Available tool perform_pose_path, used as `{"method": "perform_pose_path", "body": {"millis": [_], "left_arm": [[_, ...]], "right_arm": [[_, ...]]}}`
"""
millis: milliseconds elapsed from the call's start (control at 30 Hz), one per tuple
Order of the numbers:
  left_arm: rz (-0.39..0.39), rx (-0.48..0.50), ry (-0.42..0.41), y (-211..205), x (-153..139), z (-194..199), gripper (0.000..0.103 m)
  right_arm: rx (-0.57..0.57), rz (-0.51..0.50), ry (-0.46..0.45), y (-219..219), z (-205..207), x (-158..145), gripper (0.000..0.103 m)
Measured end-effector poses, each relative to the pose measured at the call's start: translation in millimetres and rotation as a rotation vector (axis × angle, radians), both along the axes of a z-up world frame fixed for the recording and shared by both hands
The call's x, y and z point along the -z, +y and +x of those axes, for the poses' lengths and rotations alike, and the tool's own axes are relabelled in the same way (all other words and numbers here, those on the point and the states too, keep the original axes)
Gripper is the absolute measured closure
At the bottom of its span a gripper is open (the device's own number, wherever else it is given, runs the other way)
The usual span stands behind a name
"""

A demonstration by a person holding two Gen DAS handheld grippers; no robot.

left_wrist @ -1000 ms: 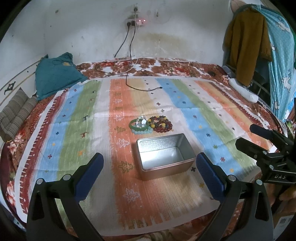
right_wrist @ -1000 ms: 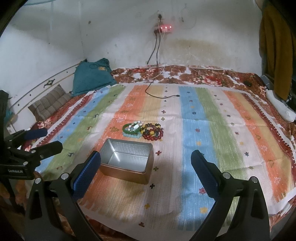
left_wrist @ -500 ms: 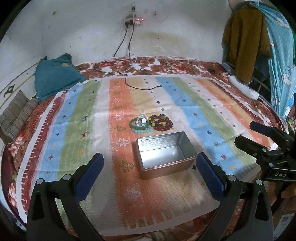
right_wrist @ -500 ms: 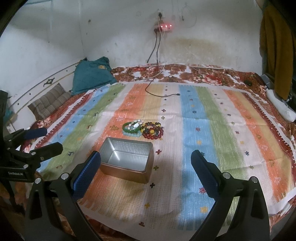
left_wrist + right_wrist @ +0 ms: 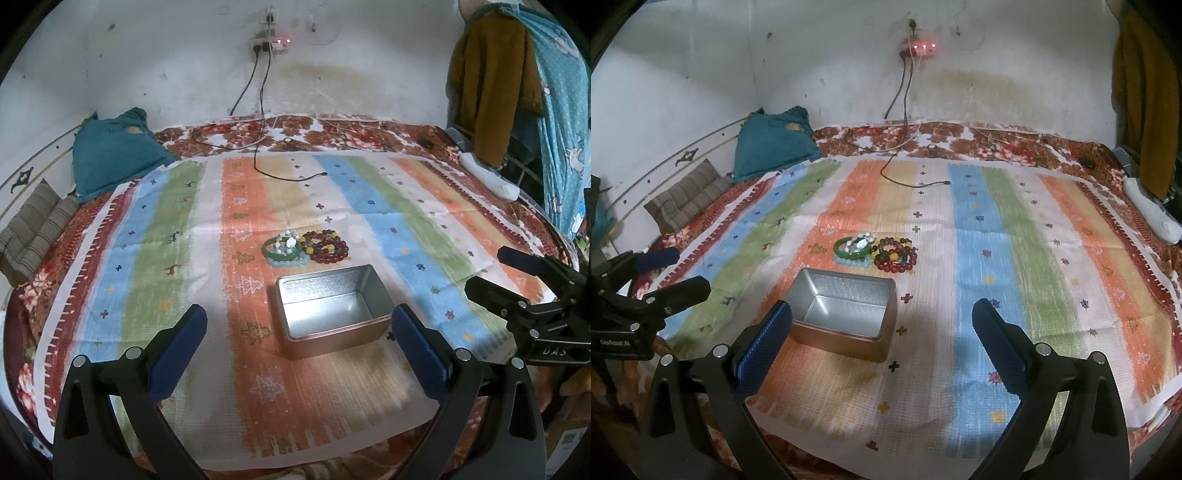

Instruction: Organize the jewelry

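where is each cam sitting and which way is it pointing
Left wrist: sits on the left gripper, looking forward over the striped cloth at the metal tin and the bracelets; its own open blue-padded fingers show, and the right gripper at the right edge.
Right wrist: sits on the right gripper, facing the same wall; its open fingers show, and the left gripper at the left edge.
Shared: tin, bracelets, cloth, teal pillow, wall power strip.
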State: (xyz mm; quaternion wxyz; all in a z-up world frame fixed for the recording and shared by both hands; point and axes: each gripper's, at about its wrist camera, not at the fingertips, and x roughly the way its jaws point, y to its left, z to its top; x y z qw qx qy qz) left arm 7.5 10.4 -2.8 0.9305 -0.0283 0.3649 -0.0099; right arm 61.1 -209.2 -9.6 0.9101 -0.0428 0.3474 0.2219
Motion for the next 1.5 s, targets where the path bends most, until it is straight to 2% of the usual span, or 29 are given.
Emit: {"method": "perform_pose_path", "body": {"millis": [233, 467, 733, 833, 967, 1500], "left_arm": [[0.021, -0.001, 0.015, -3.3, 0.6, 3.7, 0.006], [0.031, -0.014, 0.018, -2.7, 3.6, 9.2, 0.006], [0.063, 0.007, 0.046, -2.9, 5.3, 33.4, 0.006], [0.028, 0.018, 0.054, 1.9, 3.7, 40.7, 0.006], [0.098, 0.006, 0.05, -0.7, 4.0, 51.3, 0.006], [0.14, -0.005, 0.144, 9.5, 14.0, 104.9, 0.006]], "right_arm": [[-0.006, -0.019, 0.015, 5.7, 3.3, 0.6, 0.004], [0.013, -0.013, 0.068, 5.9, 22.4, 4.3, 0.004], [-0.001, -0.012, 0.102, 12.2, 41.7, 4.9, 0.004], [0.01, -0.023, 0.094, 15.8, 51.3, 3.5, 0.004], [0.012, -0.038, 0.093, 22.3, 64.5, 2.2, 0.004], [0.03, -0.073, 0.16, 29.2, 104.9, 14.3, 0.004]]}}
